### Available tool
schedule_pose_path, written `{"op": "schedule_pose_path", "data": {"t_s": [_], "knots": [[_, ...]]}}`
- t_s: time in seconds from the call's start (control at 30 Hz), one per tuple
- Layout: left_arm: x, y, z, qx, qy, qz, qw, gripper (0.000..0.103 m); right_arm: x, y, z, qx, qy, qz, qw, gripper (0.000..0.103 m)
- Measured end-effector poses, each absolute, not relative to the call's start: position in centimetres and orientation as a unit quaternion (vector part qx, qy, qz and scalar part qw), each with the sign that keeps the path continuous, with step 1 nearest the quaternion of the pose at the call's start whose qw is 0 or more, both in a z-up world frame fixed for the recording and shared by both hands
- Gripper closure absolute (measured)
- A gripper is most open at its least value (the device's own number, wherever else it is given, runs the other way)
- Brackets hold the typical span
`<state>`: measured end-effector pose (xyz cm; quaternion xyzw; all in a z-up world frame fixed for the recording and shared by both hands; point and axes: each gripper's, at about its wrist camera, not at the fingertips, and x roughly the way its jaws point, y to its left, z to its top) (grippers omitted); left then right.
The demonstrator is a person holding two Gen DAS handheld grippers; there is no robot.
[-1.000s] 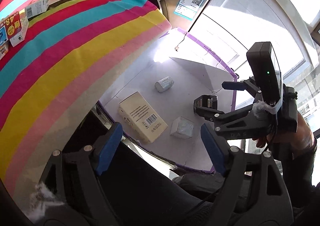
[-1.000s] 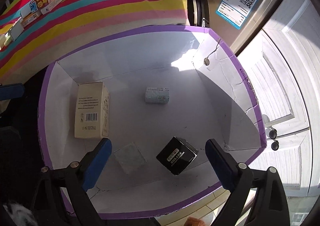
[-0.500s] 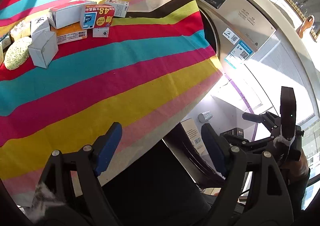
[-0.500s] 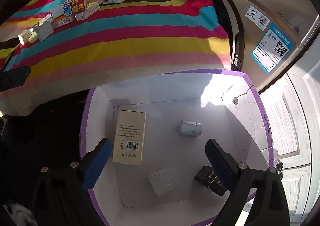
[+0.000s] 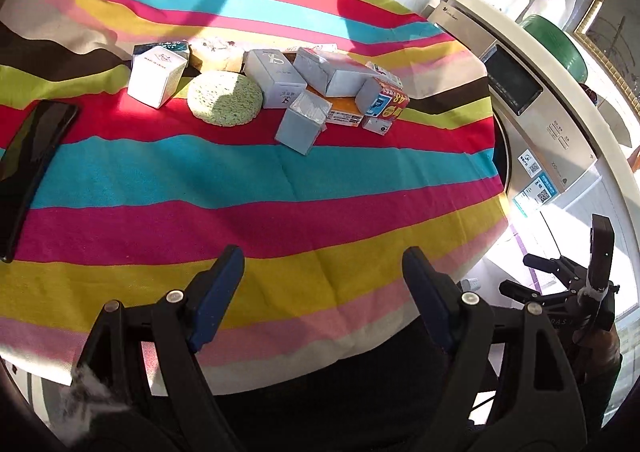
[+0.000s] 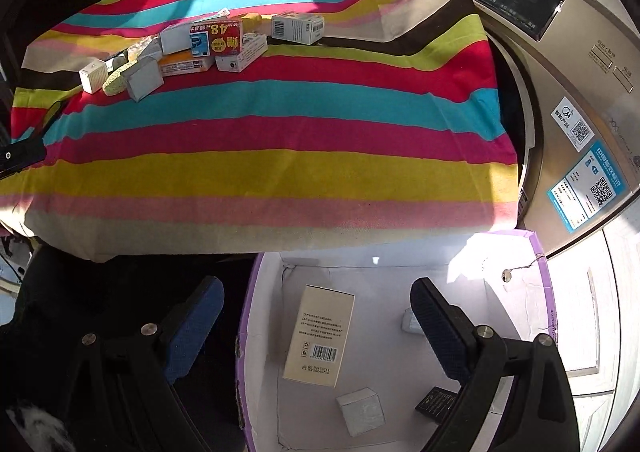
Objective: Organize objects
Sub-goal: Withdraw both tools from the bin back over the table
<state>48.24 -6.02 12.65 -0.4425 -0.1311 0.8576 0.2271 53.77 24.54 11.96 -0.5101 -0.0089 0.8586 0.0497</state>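
A cluster of small boxes [image 5: 304, 124] and a green sponge [image 5: 224, 98] lies at the far side of the striped tablecloth [image 5: 240, 188]; it also shows in the right wrist view [image 6: 216, 40]. My left gripper [image 5: 320, 292] is open and empty above the cloth's near edge. My right gripper [image 6: 316, 328] is open and empty above a white, purple-rimmed box [image 6: 246, 332] on the floor. That box holds a cream carton [image 6: 320, 336], a small white cube [image 6: 360, 410], a black box [image 6: 438, 404] and a small white packet [image 6: 408, 322].
A black phone [image 5: 32, 160] lies at the cloth's left edge. A washing machine [image 6: 560, 92] stands right of the table. My right gripper also shows in the left wrist view [image 5: 568, 284], low at the right.
Both grippers have lifted and tilted up from the floor box toward the table. The left wrist view now faces the cluster of boxes on the cloth. Both stay open.
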Motion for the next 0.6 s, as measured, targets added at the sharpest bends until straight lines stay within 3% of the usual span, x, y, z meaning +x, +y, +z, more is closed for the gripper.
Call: {"op": "schedule_pose_path", "data": {"t_s": [0.17, 0.3, 0.4, 0.6], "knots": [[48.2, -10.4, 13.1, -0.425, -0.140, 0.875, 0.184, 0.020, 51.3, 22.9, 13.1, -0.490, -0.022, 0.871, 0.016, 0.007], [47.7, -12.7, 13.9, -0.407, -0.132, 0.889, 0.162, 0.028, 49.2, 21.3, 13.7, -0.473, -0.037, 0.880, -0.007, 0.007], [46.3, -13.3, 14.8, -0.392, -0.105, 0.900, 0.158, 0.036, 47.5, 20.0, 14.7, -0.461, -0.050, 0.886, -0.014, 0.007], [40.8, -12.4, 15.7, -0.398, -0.024, 0.904, 0.152, 0.039, 43.7, 17.4, 17.0, -0.425, -0.085, 0.901, -0.036, 0.007]]}}
